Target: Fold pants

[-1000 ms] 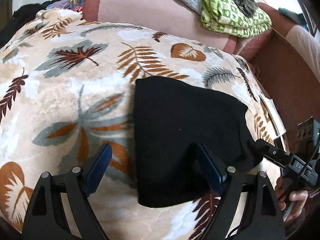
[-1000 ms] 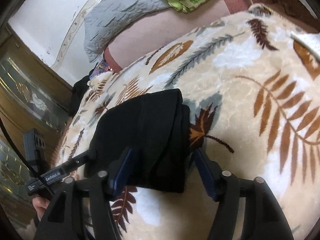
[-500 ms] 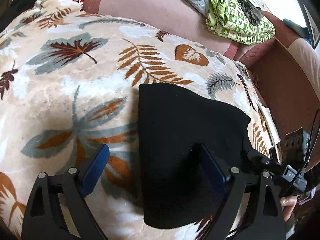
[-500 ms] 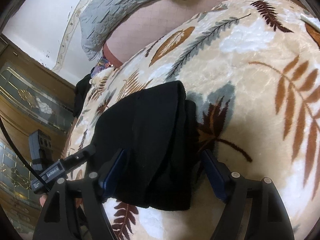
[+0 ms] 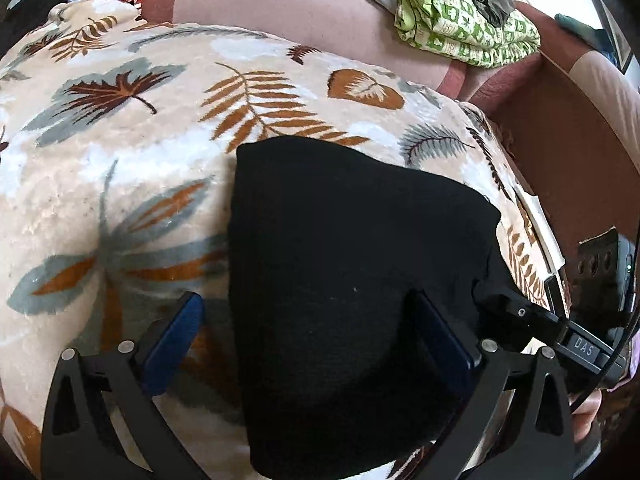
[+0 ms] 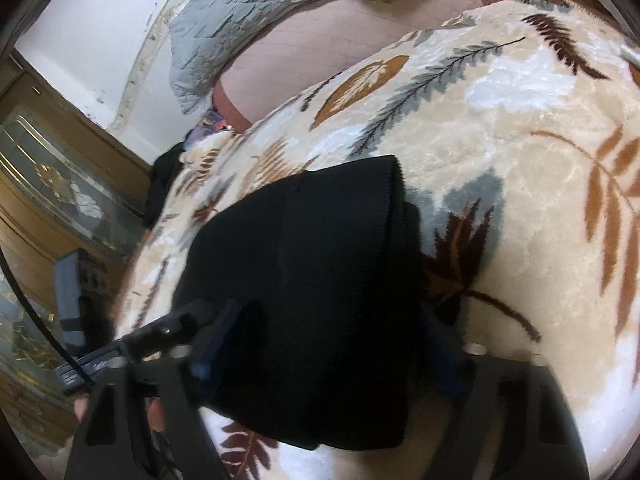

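Observation:
The black pants [image 5: 352, 280] lie folded into a compact stack on a cream blanket with a leaf print [image 5: 140, 160]. My left gripper [image 5: 304, 316] is open, its jaws wide apart over the near left edge of the stack. My right gripper [image 6: 324, 332] is open, its jaws straddling the near end of the folded pants [image 6: 316, 288]. The right gripper also shows at the right edge of the left wrist view [image 5: 532, 320]. The left gripper shows at the left of the right wrist view [image 6: 132, 344]. Neither holds cloth.
A pink bolster [image 5: 300, 4] runs along the back of the bed. A green patterned cloth [image 5: 460, 16] and a grey quilted pillow [image 6: 248, 20] lie on it. A brown headboard [image 5: 568, 160] is at the right. A wooden glass-fronted cabinet [image 6: 48, 184] stands at the left.
Both grippers have moved closer over the folded pants, which now fill more of each view. Both stay open. The pants have not moved.

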Available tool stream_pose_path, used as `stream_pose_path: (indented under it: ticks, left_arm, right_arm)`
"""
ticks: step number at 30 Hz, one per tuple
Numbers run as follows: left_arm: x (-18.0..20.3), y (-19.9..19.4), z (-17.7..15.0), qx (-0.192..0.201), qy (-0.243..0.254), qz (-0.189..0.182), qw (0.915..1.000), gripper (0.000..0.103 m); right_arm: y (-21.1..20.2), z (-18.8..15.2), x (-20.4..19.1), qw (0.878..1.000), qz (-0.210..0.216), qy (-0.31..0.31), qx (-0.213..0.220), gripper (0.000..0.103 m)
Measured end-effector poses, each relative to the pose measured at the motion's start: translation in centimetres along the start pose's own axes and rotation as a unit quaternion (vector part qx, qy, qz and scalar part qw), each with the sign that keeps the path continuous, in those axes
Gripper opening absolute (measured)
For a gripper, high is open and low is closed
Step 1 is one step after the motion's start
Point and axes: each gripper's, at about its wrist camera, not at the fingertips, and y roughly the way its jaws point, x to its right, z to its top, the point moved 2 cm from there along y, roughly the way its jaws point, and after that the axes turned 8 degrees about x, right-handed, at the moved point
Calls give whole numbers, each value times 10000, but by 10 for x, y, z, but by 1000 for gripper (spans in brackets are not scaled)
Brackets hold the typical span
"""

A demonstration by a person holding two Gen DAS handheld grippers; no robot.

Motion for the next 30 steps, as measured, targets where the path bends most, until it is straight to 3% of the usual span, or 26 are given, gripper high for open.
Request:
stream_pose_path:
  ticks: [1, 2, 4, 6, 8, 15, 20, 22, 24, 25, 28, 30]
  left_arm:
    - [1, -2, 0, 53, -2, -75, 10000, 92]
    - [4, -4, 0, 41, 12, -277, 9996, 74]
    - [9, -10, 2, 104, 152, -217, 9996, 67]
    - [11, -20, 7, 165, 271, -197, 9993, 46]
    - [8, -32, 17, 270, 274, -197, 9991, 39]
    - [-31, -71, 55, 725, 221, 94, 9971, 39]
    - [-70, -55, 55, 487, -15, 446, 9978, 40]
    - [-86, -39, 45, 236, -168, 603, 9978, 46]
    - [-96, -35, 36, 315, -283, 682, 9968, 77]
    - [-99, -37, 33, 396, -364, 711, 9960, 83]
    - [-103, -42, 31, 354, -383, 709, 9961, 84]
    - [-99, -49, 31, 417, -206, 901, 9948, 84]
  right_arm:
    - [-2, 1, 0, 10000, 27, 7, 26, 49]
    - [-5, 2, -2, 10000, 75, 1, 57, 46]
    - [-12, 6, -9, 9999, 104, -82, 104, 40]
    - [-19, 11, -23, 9992, 101, -319, 202, 38]
    - [-24, 16, -36, 9984, 187, -445, 292, 37]
    - [-2, 37, -87, 9947, 730, -589, 432, 37]
    - [41, 30, -107, 9948, 679, -725, 211, 37]
    - [60, 21, -105, 9958, 539, -741, -30, 38]
    - [77, 9, -96, 9959, 129, -844, -290, 52]
    - [78, 6, -93, 9956, 44, -890, -299, 57]
    - [61, 9, -86, 9966, 82, -793, -189, 59]
    - [46, 16, -88, 9958, -23, -913, 17, 59]
